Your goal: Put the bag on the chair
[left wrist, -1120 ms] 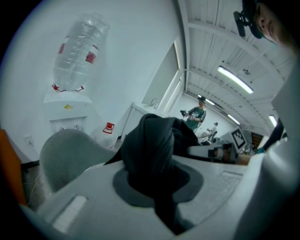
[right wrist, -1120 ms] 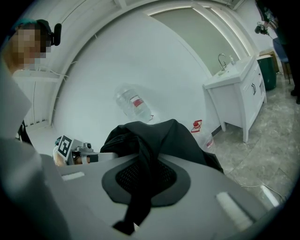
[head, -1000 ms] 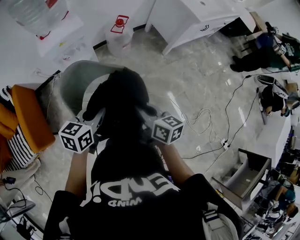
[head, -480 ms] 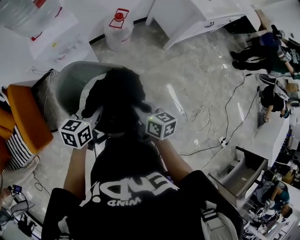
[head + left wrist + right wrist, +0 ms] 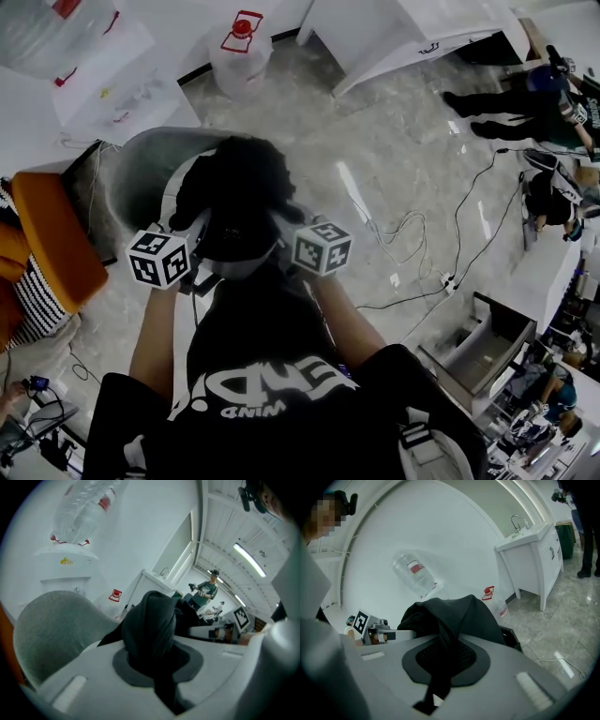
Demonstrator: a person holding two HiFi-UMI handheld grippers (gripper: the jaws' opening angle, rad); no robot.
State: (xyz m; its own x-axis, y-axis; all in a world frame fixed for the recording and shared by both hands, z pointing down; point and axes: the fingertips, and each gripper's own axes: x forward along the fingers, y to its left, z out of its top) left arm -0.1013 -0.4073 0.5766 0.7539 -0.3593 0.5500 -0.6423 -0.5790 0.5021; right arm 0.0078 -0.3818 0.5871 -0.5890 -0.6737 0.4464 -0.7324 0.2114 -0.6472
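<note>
While my left gripper [image 5: 158, 679] and right gripper [image 5: 439, 677] clamp the black fabric bag [image 5: 239, 202], I must lower it evenly onto the grey padded chair [image 5: 56, 630] ahead.

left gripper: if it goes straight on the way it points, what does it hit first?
The left gripper is shut on the bag. Past that, likely the chair, whose grey shell sits just ahead, left of the jaws; depth is unclear.
</note>
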